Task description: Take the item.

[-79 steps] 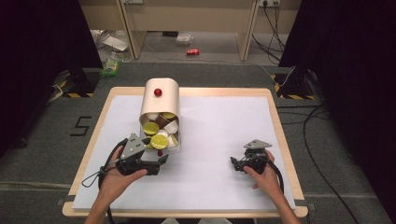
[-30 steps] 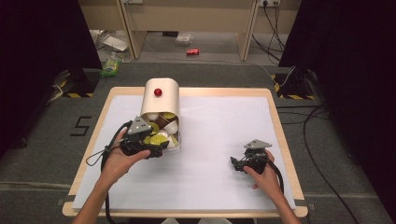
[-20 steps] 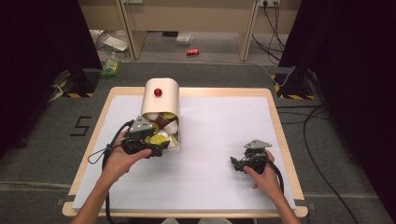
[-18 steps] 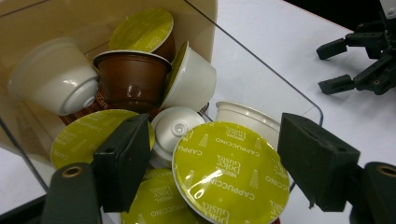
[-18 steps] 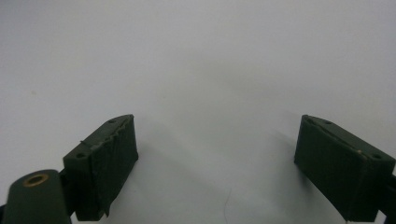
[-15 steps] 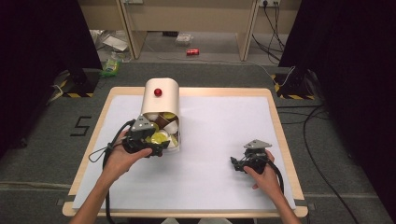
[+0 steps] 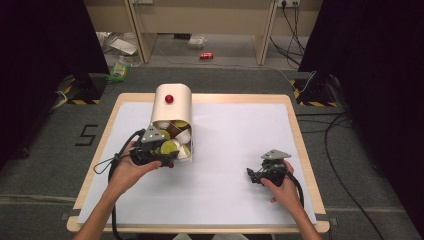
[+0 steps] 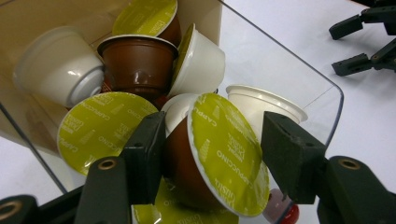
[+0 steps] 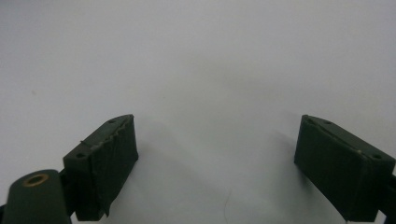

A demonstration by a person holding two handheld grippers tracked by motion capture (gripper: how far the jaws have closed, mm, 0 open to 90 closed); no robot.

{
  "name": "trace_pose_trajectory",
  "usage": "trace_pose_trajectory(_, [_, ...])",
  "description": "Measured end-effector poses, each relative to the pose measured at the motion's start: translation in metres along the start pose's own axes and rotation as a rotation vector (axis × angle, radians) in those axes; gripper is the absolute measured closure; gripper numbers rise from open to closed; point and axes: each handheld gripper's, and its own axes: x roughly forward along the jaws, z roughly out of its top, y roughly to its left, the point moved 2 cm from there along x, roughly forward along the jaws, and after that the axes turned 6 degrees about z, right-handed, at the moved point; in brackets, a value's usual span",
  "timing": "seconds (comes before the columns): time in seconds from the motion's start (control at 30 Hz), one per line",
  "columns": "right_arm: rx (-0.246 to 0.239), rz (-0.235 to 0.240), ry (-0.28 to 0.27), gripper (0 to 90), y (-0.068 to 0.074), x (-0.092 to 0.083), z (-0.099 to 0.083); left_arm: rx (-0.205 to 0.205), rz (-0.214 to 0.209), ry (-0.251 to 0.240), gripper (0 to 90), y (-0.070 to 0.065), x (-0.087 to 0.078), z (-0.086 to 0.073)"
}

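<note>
Glossy plastic capsule [image 8: 205, 158], foil lid [image 8: 229, 151]

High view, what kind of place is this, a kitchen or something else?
Probably a lab or recording space, not a kitchen: a bare white-topped table on grey carpet, dark curtains at both sides, loose cables and taped floor markings. A dispenser of coffee capsules is the sole prop.

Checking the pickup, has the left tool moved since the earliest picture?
Yes. The left tool has moved up the picture to the capsule dispenser's mouth, its jaws just closing around a capsule.
</note>
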Motion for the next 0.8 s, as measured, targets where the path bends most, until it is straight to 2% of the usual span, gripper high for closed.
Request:
trace_pose_trajectory(0.2, [0.0, 0.0, 0.0, 13.5, 0.0, 0.0, 0.0, 0.0, 0.004, -0.024, 41.6, 0.001, -0.006, 0.006])
trace_pose_trajectory(0.4, [-0.001, 0.001, 0.0, 13.5, 0.0, 0.0, 0.0, -0.01, 0.002, -0.054, 41.6, 0.006, -0.019, 0.012])
trace_pose_trajectory(0.53, [0.0, 0.0, 0.0, 13.5, 0.0, 0.0, 0.0, -0.029, 0.003, -0.086, 41.6, 0.014, -0.037, 0.014])
trace_pose_trajectory(0.63, [0.001, 0.0, 0.0, 13.5, 0.0, 0.0, 0.0, -0.038, 0.007, -0.098, 41.6, 0.019, -0.045, 0.013])
trace_pose_trajectory(0.8, [0.001, 0.0, 0.0, 13.5, 0.0, 0.0, 0.0, -0.052, 0.042, -0.107, 41.7, 0.031, -0.06, 0.007])
